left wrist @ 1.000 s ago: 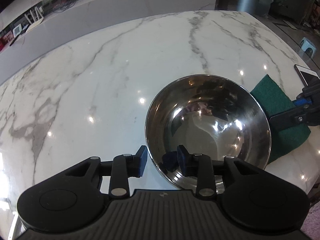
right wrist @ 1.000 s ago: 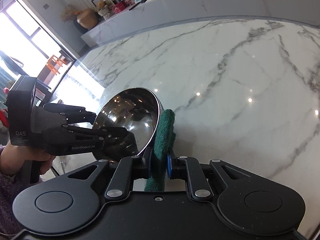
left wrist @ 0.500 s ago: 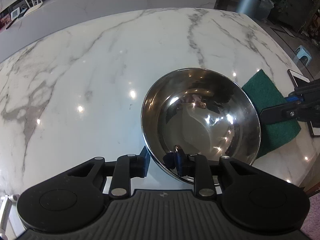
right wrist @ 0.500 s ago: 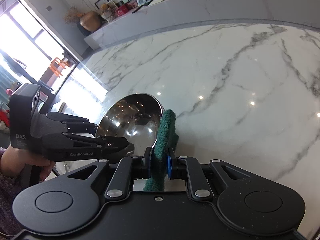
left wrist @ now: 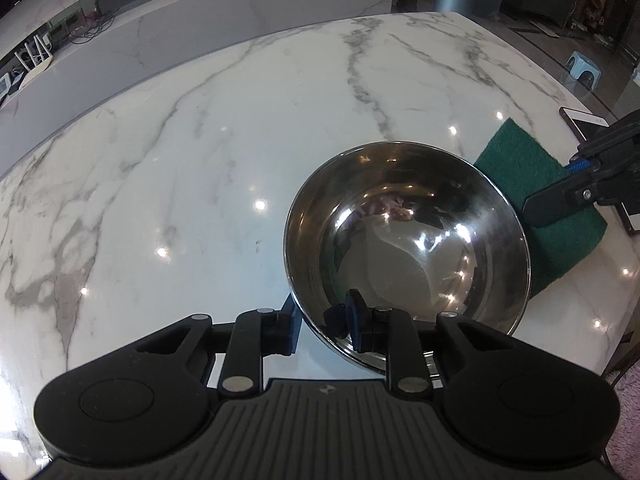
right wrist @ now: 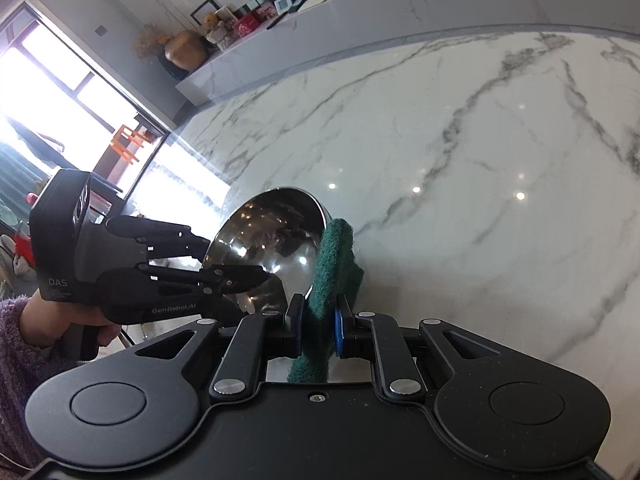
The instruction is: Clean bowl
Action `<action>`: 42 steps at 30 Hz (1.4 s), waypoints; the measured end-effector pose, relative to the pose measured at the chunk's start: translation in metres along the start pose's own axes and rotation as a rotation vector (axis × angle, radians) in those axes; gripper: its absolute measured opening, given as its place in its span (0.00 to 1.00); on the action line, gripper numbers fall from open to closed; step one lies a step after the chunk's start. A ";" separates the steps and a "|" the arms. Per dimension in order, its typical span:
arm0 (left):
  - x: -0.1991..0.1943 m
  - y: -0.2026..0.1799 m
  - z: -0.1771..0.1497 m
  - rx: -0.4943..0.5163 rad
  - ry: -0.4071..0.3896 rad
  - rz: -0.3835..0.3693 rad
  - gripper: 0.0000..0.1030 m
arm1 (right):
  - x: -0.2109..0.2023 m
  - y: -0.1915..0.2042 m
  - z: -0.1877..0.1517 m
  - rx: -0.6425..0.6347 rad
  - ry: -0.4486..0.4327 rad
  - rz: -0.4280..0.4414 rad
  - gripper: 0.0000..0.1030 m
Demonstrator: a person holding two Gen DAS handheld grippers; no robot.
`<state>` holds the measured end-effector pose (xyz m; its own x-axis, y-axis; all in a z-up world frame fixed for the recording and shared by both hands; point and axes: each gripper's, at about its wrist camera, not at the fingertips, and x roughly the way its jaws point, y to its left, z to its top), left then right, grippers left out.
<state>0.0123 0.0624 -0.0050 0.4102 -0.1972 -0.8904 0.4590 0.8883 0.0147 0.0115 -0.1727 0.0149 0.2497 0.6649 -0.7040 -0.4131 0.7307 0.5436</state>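
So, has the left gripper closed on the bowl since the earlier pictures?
Yes. The left gripper has narrowed: its fingers now pinch the bowl rim, which has tilted up off the table.

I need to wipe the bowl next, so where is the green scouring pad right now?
The green scouring pad is clamped upright in the right gripper, right beside the steel bowl, off its right rim in the left wrist view, above the marble table.
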 end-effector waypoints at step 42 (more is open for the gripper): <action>0.001 -0.003 0.003 -0.050 -0.014 0.040 0.22 | 0.006 0.014 0.013 -0.080 -0.015 -0.067 0.13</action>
<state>0.0135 0.0581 -0.0051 0.4382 -0.1669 -0.8832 0.4024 0.9151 0.0267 0.0187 -0.1564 0.0248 0.2919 0.6174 -0.7305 -0.4634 0.7594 0.4567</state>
